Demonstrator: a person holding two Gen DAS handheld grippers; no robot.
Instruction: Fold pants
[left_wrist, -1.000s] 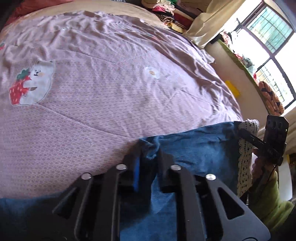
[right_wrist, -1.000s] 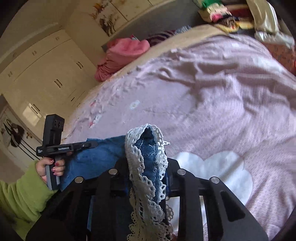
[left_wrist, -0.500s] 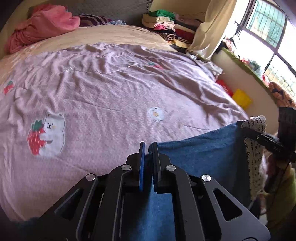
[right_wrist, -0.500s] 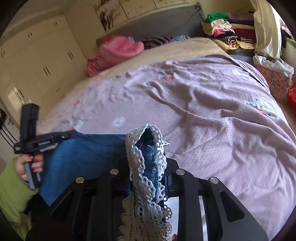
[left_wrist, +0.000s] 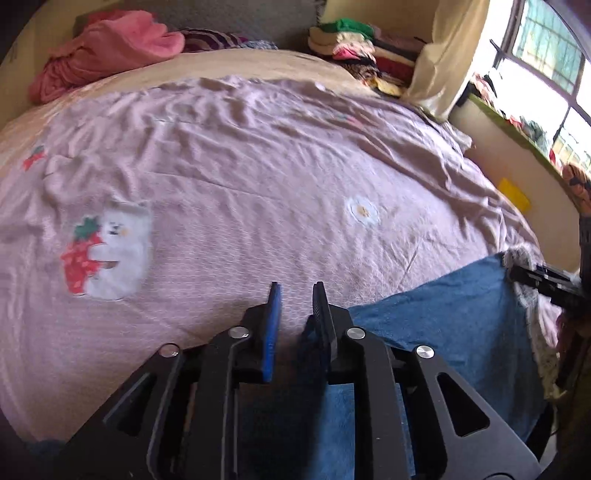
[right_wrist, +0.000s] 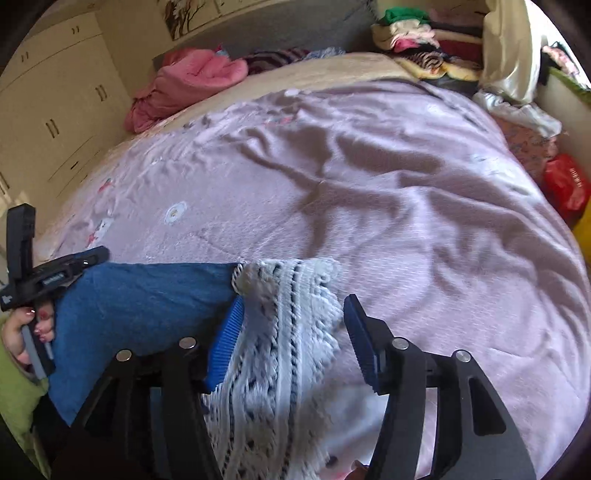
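The blue denim pants (left_wrist: 454, 317) with a white lace hem (right_wrist: 291, 325) lie at the near edge of the pink bed cover (left_wrist: 258, 177). My left gripper (left_wrist: 297, 295) has its jaws slightly apart with nothing between the tips; the denim lies just under and right of it. My right gripper (right_wrist: 295, 317) is wide open, and the lace hem lies loose between its fingers (right_wrist: 354, 317). In the right wrist view the left gripper (right_wrist: 94, 254) shows at the denim's far-left corner (right_wrist: 140, 295). In the left wrist view the right gripper (left_wrist: 532, 277) shows at the lace edge.
A pink blanket pile (left_wrist: 107, 48) and stacked folded clothes (left_wrist: 354, 40) sit at the head of the bed. Cream wardrobes (right_wrist: 55, 103) stand left. A window ledge (left_wrist: 517, 147) runs along the right, and a red bag (right_wrist: 565, 184) lies beside the bed.
Both grippers have opened and let go of the pants. The denim and lace hem have dropped from held up onto the bed cover.
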